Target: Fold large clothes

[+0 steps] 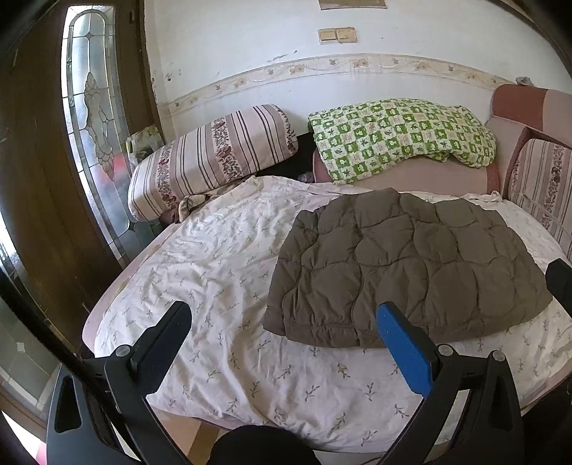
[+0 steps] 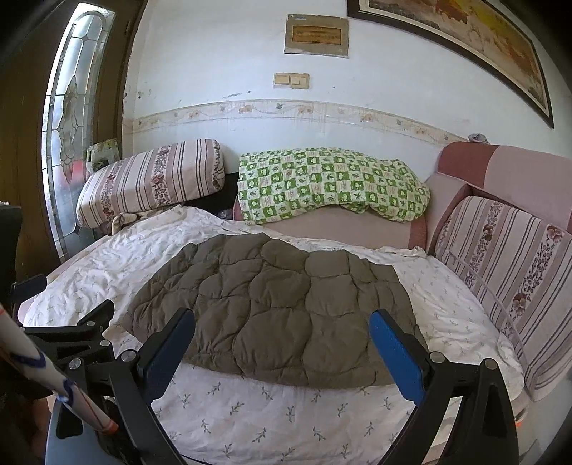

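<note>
Quilted olive-brown garment (image 2: 275, 307) lying folded flat on a bed sheet (image 2: 250, 422), both grippers spread wide above its near edge and holding nothing.

Only the right wrist view shows a framed picture (image 2: 464, 39) high on the wall, a small plaque (image 2: 316, 34) and a white tube with an orange end (image 2: 53, 379) at lower left; it also catches the left gripper (image 2: 85, 329) beside its own right gripper (image 2: 282, 343). The left wrist view sets the left gripper (image 1: 286, 332) over bare sheet (image 1: 214, 272) left of the garment (image 1: 404, 264), with more of the glazed door (image 1: 89, 118). The sheet is white with leaf sprigs and wrinkled; behind it lie a striped pillow (image 1: 211, 157), a green checked blanket (image 1: 400, 132) and a pink sofa back (image 2: 500, 179). What kind of garment this is cannot be told; no sleeves or collar show.
</note>
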`<state>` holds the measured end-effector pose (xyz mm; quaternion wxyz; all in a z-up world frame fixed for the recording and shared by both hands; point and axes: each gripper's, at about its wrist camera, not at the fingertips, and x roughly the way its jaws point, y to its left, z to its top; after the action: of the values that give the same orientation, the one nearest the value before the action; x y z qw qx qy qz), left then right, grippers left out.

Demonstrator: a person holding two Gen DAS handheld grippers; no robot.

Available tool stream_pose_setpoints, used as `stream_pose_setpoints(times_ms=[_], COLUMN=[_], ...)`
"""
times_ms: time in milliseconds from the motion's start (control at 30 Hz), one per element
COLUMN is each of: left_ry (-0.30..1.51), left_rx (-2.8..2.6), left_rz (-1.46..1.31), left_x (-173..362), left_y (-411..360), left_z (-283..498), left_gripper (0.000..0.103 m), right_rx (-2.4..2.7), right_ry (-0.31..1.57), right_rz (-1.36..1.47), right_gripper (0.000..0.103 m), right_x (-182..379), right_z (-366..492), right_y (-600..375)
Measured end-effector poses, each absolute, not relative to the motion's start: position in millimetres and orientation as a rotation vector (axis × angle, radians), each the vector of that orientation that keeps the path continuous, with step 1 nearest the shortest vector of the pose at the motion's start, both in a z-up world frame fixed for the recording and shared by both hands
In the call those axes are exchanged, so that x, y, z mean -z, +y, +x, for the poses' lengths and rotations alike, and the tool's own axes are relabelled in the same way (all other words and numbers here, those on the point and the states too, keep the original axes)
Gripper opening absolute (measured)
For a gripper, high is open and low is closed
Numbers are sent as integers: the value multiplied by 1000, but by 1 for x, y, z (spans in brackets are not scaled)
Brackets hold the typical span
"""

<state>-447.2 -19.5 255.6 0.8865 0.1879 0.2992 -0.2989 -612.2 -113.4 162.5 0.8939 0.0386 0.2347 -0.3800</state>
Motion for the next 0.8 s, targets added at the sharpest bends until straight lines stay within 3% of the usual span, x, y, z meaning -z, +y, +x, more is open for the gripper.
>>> stream_pose_setpoints(times_ms=[800], left_ry=[629], left_rx=[640], left_rz=[442], left_x=[-243], left_y=[-31], left_z=[-457], left_gripper=[103], right_rx=[807], right_ry=[507], right_rz=[120], right_gripper=[100], right_x=[-151], right_z=[-619], right_y=[-125])
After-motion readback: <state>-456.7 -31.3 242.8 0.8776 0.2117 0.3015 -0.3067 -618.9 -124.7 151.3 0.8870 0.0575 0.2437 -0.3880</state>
